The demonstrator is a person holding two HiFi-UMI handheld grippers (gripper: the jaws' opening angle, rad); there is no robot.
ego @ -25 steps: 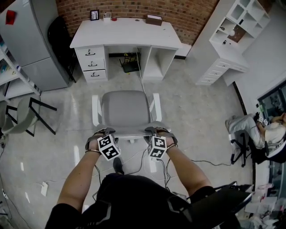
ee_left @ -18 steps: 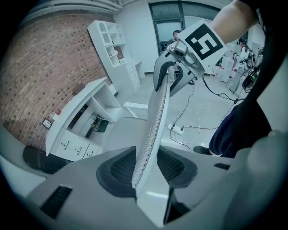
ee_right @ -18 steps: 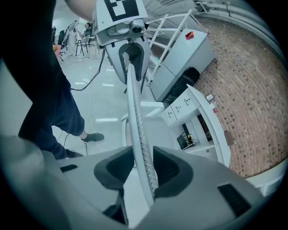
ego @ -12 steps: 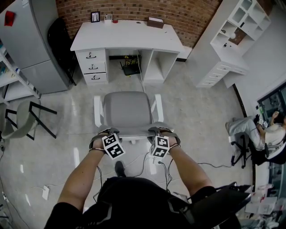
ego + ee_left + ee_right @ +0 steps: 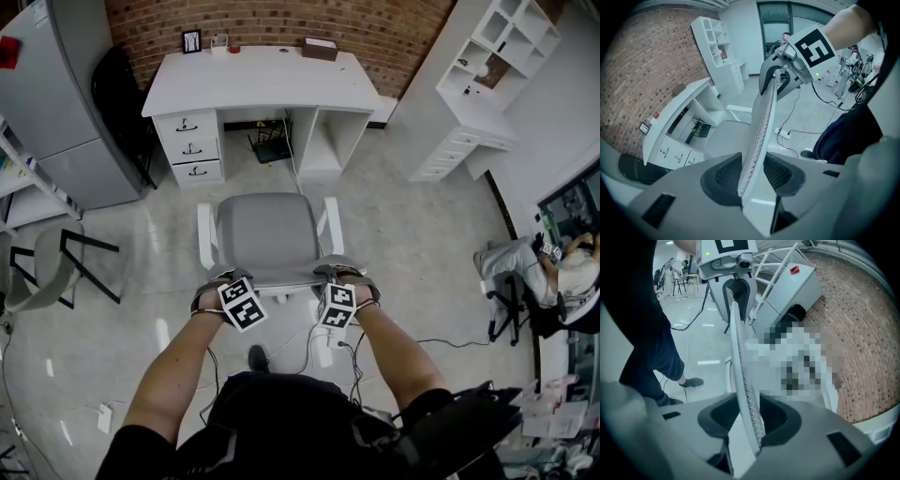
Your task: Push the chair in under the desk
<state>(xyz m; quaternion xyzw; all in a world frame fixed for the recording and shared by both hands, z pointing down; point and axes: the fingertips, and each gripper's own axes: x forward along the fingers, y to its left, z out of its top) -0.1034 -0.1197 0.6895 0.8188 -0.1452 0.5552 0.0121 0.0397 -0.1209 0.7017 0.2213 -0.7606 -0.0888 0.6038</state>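
The head view looks steeply down from above the person's forearms, from well off. It takes in the grey chair (image 5: pixel 267 230), the white worktop (image 5: pixel 262 80) and the brick wall (image 5: pixel 281 19). The camera on the left tool (image 5: pixel 752 176) sits right behind its jaws, close against the backrest (image 5: pixel 761 117), and faces along the backrest's edge toward the right tool (image 5: pixel 777 77). The right tool's camera mirrors it, looking back the other way. All three views share the backrest and the brick wall.

Grey chair (image 5: pixel 267 230), white desk (image 5: pixel 262 80), red-brick wall (image 5: pixel 281 19), black-and-white square markers on left gripper (image 5: pixel 226 277) and right gripper (image 5: pixel 338 273)
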